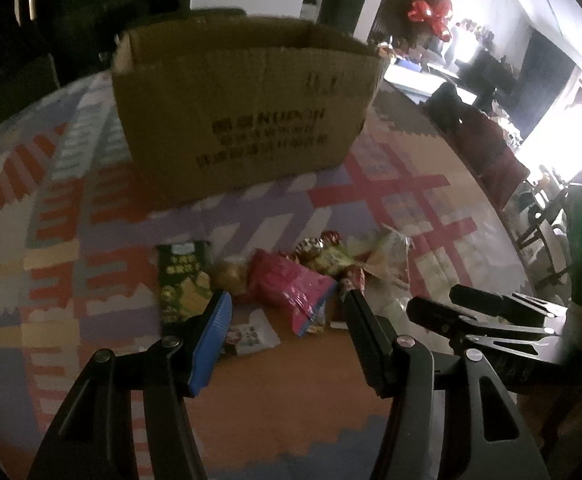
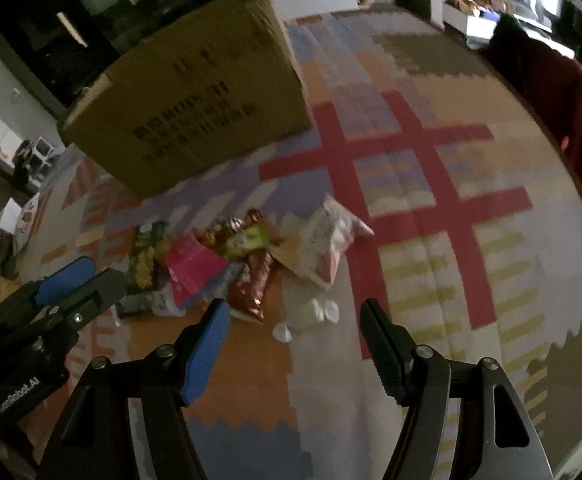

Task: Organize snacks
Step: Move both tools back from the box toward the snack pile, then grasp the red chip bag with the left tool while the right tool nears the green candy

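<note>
A heap of snack packets lies on a patchwork foam mat in front of a brown cardboard box (image 1: 243, 108) (image 2: 195, 100). In it are a dark green packet (image 1: 185, 278) (image 2: 145, 256), a pink packet (image 1: 295, 284) (image 2: 193, 268), a red foil packet (image 2: 253, 284), a pale bag (image 2: 327, 240) and small white wrapped pieces (image 2: 311, 314). My left gripper (image 1: 287, 300) hangs open above the pink packet, holding nothing. Open and empty too, my right gripper (image 2: 295, 308) hovers over the white pieces. Each gripper shows at the edge of the other's view.
The box stands open-topped behind the heap. The mat (image 2: 431, 200) stretches wide to the right of the snacks. Dark furniture (image 1: 11, 40) lines the back left; a red chair (image 2: 563, 92) and cluttered tables (image 1: 451, 68) sit at the right.
</note>
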Available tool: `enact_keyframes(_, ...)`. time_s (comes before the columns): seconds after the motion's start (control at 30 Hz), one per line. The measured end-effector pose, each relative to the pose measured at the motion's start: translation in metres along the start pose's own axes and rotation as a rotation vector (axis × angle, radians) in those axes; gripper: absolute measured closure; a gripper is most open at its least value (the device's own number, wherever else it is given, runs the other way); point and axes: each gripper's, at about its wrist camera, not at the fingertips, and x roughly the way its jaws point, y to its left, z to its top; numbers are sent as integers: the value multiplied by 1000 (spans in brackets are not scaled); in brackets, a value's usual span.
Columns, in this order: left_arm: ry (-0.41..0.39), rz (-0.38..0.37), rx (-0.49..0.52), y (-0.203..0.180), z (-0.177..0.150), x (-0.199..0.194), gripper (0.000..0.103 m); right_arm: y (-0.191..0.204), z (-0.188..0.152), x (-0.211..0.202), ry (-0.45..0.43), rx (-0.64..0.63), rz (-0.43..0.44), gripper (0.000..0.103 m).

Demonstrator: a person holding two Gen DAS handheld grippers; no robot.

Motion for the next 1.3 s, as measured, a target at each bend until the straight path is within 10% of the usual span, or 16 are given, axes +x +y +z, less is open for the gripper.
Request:
enact_keyframes(0.97,198,-148,-126,15,0,77,81,-6,-2,46,75,93,-4,60)
enact_keyframes(1.3,159,-115,-82,8,0,70,89,2,5,52,66,67,-22,67)
